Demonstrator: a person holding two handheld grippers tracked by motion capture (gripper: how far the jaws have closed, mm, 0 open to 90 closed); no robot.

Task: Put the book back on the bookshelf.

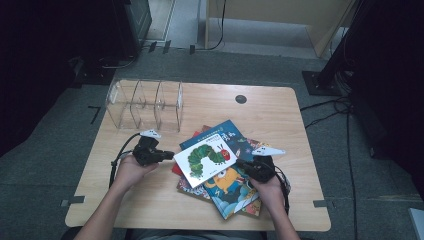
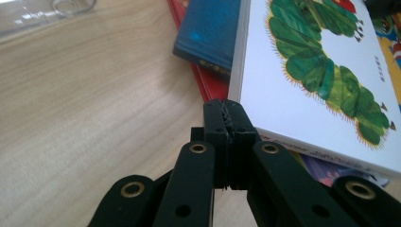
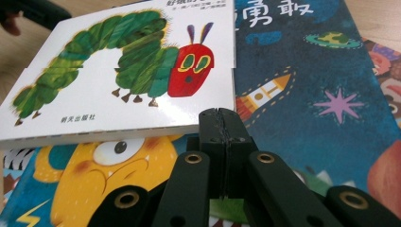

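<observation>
A white picture book with a green caterpillar (image 1: 205,159) (image 2: 307,85) (image 3: 118,71) lies on top of a loose pile of books in the middle of the wooden table (image 1: 270,115). My left gripper (image 1: 170,155) (image 2: 226,111) is shut with nothing between its jaws, its tip right at the book's left corner. On the opposite side, my right gripper (image 1: 239,163) (image 3: 220,118) is also shut and empty, its tip at the book's near right corner. Under the white book lie a dark blue rocket book (image 1: 231,134) (image 3: 307,85) (image 2: 210,33) and a yellow monster book (image 1: 231,189) (image 3: 94,175).
A clear acrylic divider rack (image 1: 145,105) (image 2: 42,12) stands at the back left of the table. A red book's edge (image 2: 203,80) sticks out under the pile. A round black cable port (image 1: 241,99) sits near the far edge. Cables trail from both grippers.
</observation>
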